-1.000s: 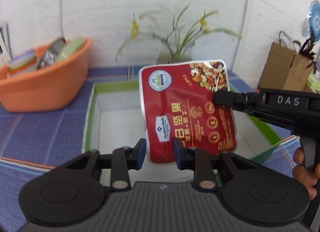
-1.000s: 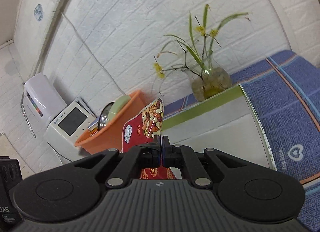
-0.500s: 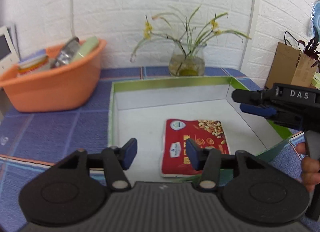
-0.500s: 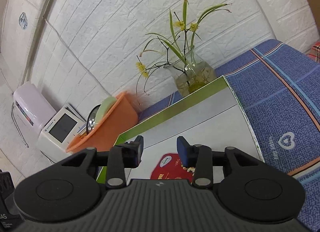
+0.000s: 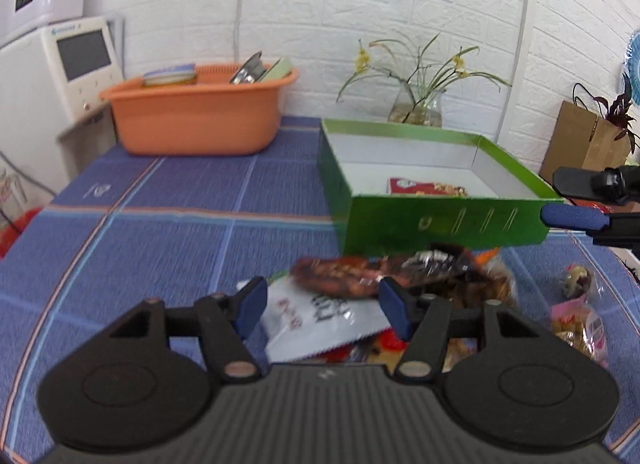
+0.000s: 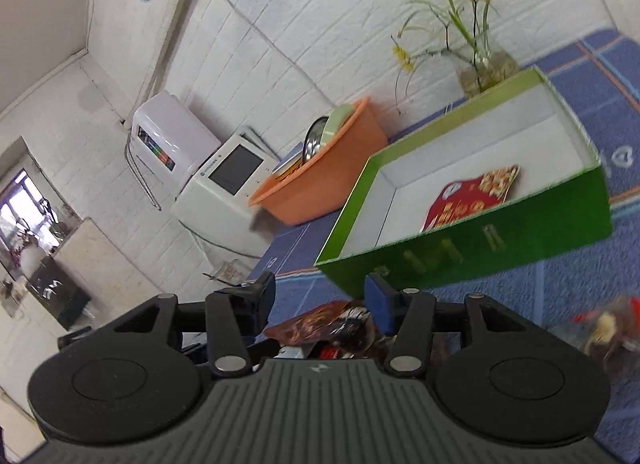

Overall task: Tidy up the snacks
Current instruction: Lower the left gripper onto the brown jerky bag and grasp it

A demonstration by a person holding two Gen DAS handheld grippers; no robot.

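One green box [image 5: 444,220] is sitting on the blue tablecloth, and one red nut packet [image 5: 426,187] is lying inside it. One orange basin [image 5: 196,120] is standing far left, holding at least three items, too crowded to count surely. One glass vase of flowers [image 5: 418,110] is standing at the far wall. Near the camera, a heap of loose snack packets [image 5: 384,296] is lying in front of the box: one white packet [image 5: 320,324], one dark brown packet [image 5: 340,278], and roughly four more to the right, blurred together. Two grippers are showing.
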